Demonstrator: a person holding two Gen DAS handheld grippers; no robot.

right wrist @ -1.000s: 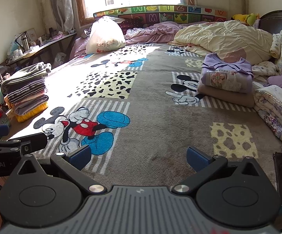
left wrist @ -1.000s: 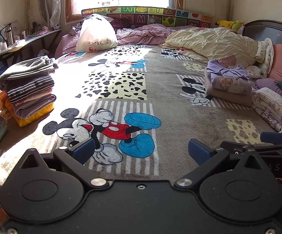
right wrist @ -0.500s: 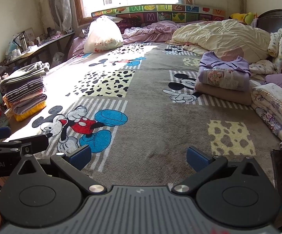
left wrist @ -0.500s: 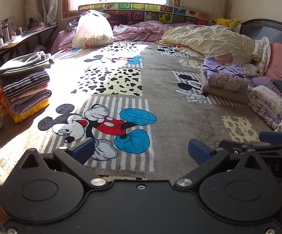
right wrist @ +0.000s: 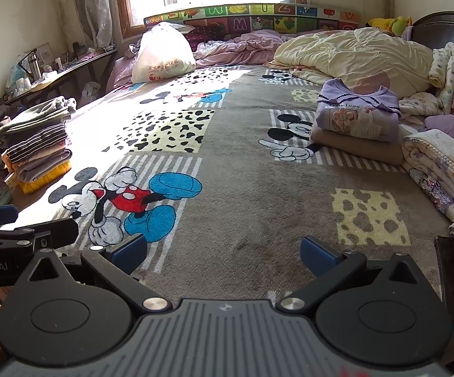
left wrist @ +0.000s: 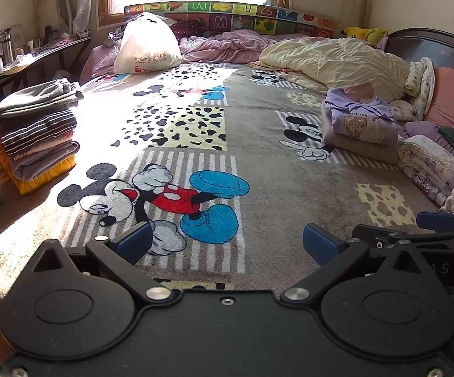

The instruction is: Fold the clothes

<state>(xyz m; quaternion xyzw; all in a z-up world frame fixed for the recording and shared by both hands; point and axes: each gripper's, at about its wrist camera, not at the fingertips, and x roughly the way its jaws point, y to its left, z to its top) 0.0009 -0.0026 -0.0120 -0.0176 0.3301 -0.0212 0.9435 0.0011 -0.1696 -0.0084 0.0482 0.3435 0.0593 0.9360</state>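
Note:
A stack of folded clothes (left wrist: 35,135) stands at the left edge of the cartoon-mouse blanket (left wrist: 258,163), also in the right wrist view as the stack (right wrist: 36,144). A folded purple top on a beige garment (left wrist: 357,125) lies at the right, seen too as the purple pile (right wrist: 357,122). My left gripper (left wrist: 227,242) hovers open over the blanket's near edge, holding nothing. My right gripper (right wrist: 224,253) is open and empty beside it. Each gripper's side shows in the other's view.
A white bag (left wrist: 146,45), pink bedding (left wrist: 227,47) and a cream quilt (left wrist: 337,59) lie at the back under the window. Folded floral blankets (right wrist: 437,169) line the right edge. A cluttered side table (left wrist: 29,62) stands at the left.
Both views have tilted and drifted slightly, so the bed appears a little lower and closer. Both grippers stay open and nothing on the bed has moved.

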